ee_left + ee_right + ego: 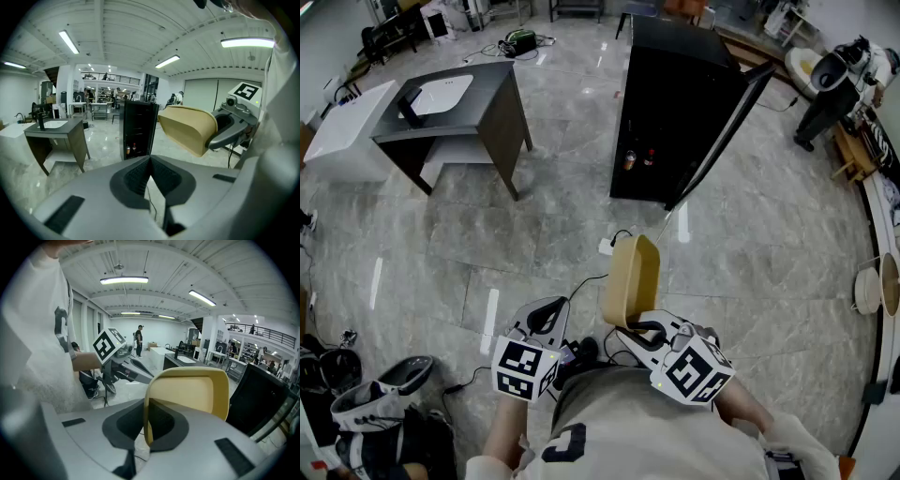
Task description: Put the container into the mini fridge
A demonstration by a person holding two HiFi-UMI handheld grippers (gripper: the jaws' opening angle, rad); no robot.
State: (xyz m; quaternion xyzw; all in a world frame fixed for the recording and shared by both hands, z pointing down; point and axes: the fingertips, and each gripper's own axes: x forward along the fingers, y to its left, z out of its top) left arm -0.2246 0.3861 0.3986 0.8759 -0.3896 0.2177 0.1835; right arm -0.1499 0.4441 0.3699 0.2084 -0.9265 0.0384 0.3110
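A tan rectangular container hangs upright in front of me, its rim pinched in my right gripper, which is shut on it. The same container fills the middle of the right gripper view, and shows at the upper right of the left gripper view as the container. My left gripper is shut with nothing in it, its jaws meeting in a point. The black mini fridge stands ahead on the floor with its door swung open; bottles show inside low down.
A dark grey sink cabinet stands at the left, a white unit beside it. Cables and a power strip lie on the marble floor between me and the fridge. Bags and gear sit at lower left.
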